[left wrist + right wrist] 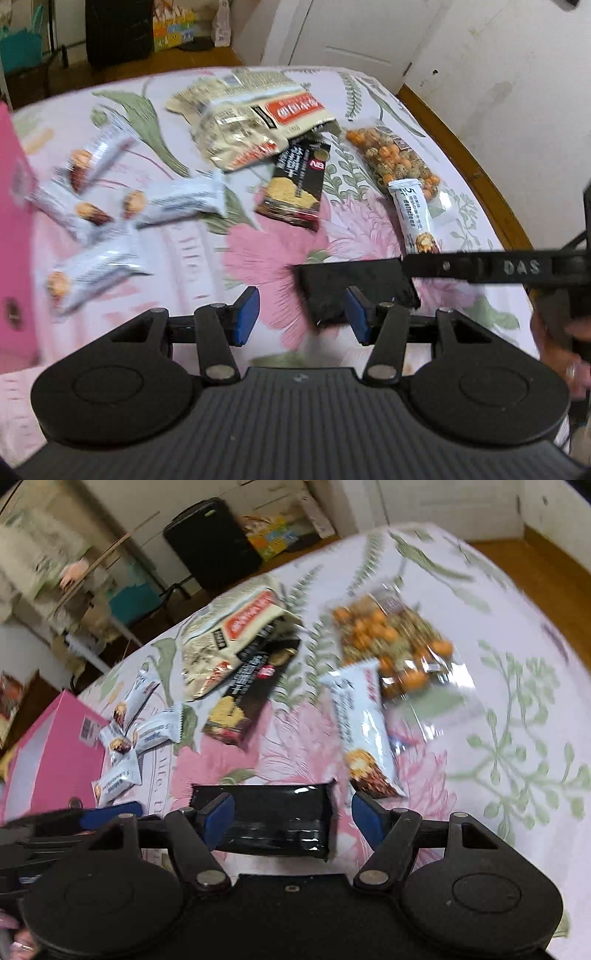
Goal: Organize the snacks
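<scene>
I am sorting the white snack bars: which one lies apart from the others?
The long white bar beside the bag of orange nuts; the other white bars cluster near the pink box.

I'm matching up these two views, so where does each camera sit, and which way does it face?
Left wrist: on the left gripper, looking down over the floral tablecloth at snacks; its open jaws show, the right gripper crossing in.
Right wrist: on the right gripper, looking down; open jaws over the black packet.
Shared: black packet, pink box, nut bag.
</scene>
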`<action>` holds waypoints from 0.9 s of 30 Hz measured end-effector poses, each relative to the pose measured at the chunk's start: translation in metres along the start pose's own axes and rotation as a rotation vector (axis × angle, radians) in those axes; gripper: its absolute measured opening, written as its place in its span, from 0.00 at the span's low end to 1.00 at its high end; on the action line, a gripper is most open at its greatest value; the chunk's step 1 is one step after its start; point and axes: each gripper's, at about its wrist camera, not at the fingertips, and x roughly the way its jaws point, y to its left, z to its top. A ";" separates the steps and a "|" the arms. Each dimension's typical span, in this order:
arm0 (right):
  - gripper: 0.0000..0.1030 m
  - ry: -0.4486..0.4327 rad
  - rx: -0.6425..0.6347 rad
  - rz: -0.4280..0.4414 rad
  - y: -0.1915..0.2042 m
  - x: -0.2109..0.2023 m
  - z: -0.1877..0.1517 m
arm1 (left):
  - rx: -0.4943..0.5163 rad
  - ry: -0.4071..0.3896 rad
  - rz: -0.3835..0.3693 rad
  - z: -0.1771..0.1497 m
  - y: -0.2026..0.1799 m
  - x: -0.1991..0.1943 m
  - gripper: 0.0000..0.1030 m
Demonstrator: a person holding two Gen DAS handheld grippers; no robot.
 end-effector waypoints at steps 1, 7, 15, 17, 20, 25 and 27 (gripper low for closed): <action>0.73 0.003 0.024 0.013 -0.004 0.003 -0.001 | -0.022 0.001 -0.005 -0.001 0.001 0.008 0.48; 0.73 0.009 0.067 0.081 -0.012 0.014 -0.014 | -0.193 0.034 -0.069 -0.008 0.009 0.034 0.46; 0.49 0.059 0.035 0.050 -0.001 0.023 -0.017 | -0.071 0.032 -0.001 -0.016 -0.014 0.039 0.44; 0.49 0.080 0.011 0.044 0.006 0.019 -0.017 | -0.070 0.055 -0.009 -0.018 -0.013 0.033 0.44; 0.49 0.107 -0.023 0.080 0.015 0.010 -0.018 | -0.086 0.062 -0.011 -0.021 -0.008 0.014 0.44; 0.54 0.159 -0.092 0.145 0.048 -0.006 -0.022 | -0.090 0.050 -0.002 -0.035 0.003 -0.035 0.44; 0.56 0.166 -0.145 0.163 0.065 -0.014 -0.026 | -0.084 0.036 0.011 -0.040 0.006 -0.054 0.44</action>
